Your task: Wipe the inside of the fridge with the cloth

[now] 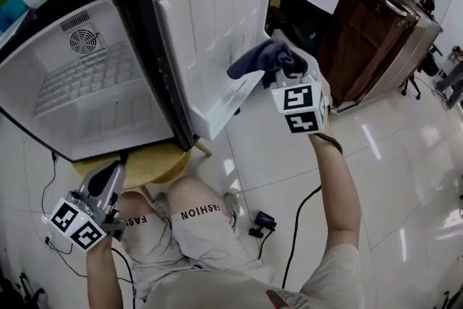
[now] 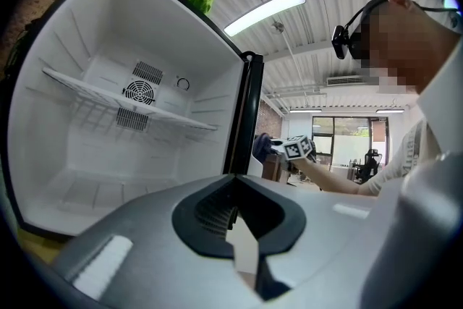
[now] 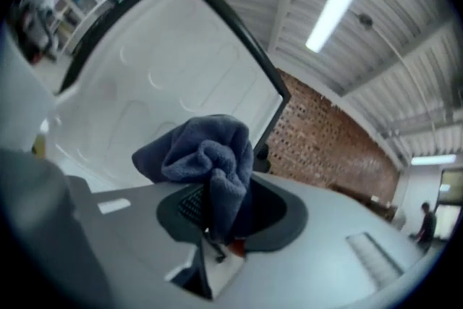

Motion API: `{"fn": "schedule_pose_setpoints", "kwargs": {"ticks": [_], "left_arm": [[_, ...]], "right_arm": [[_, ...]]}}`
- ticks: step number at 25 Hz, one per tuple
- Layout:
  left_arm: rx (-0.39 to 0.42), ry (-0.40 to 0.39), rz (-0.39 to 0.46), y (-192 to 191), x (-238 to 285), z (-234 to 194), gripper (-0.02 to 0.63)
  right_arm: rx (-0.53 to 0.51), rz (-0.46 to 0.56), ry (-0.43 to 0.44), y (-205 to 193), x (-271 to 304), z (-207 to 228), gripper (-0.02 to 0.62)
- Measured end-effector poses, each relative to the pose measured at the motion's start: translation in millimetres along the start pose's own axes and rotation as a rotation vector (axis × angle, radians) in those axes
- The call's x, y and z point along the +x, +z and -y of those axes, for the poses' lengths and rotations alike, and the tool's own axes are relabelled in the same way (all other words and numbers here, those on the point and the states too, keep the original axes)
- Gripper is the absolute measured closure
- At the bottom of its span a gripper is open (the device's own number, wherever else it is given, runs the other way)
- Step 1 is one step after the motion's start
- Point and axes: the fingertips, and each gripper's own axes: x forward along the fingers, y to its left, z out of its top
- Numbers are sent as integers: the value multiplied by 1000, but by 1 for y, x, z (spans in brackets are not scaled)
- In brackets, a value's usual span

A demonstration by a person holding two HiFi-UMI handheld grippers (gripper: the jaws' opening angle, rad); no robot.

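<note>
**A:** Wiping the door, by the look of it. The right gripper (image 1: 283, 74) has its fingers clamped on the bunched blue cloth (image 1: 262, 60), held right at the inner face of the open fridge door (image 1: 210, 18), just above the door shelf (image 1: 226, 106). Can't tell if it's actually touching.

**B:** And the other one?

**A:** The left gripper (image 1: 110, 174) hangs low by the round worktop (image 1: 159, 164), fingers closed on nothing.

**B:** So the main compartment (image 1: 87, 101) is next?

**A:** I'd guess so. Swing the cloth left into it, press it flat on the walls and the wire shelf (image 2: 116, 94), and grip firmly so it doesn't slip out.
</note>
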Motion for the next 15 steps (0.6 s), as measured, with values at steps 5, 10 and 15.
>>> {"fn": "schedule_pose_setpoints", "kwargs": {"ticks": [5, 10, 15], "left_arm": [[-34, 12, 4, -12, -7, -3, 605], [-50, 11, -5, -20, -9, -2, 605], [-47, 33, -8, -20, -18, -5, 605]], "right_arm": [[316, -75, 258, -36, -67, -65, 506], [323, -152, 454, -62, -58, -174, 506], [66, -51, 469, -37, -28, -216, 506]]}}
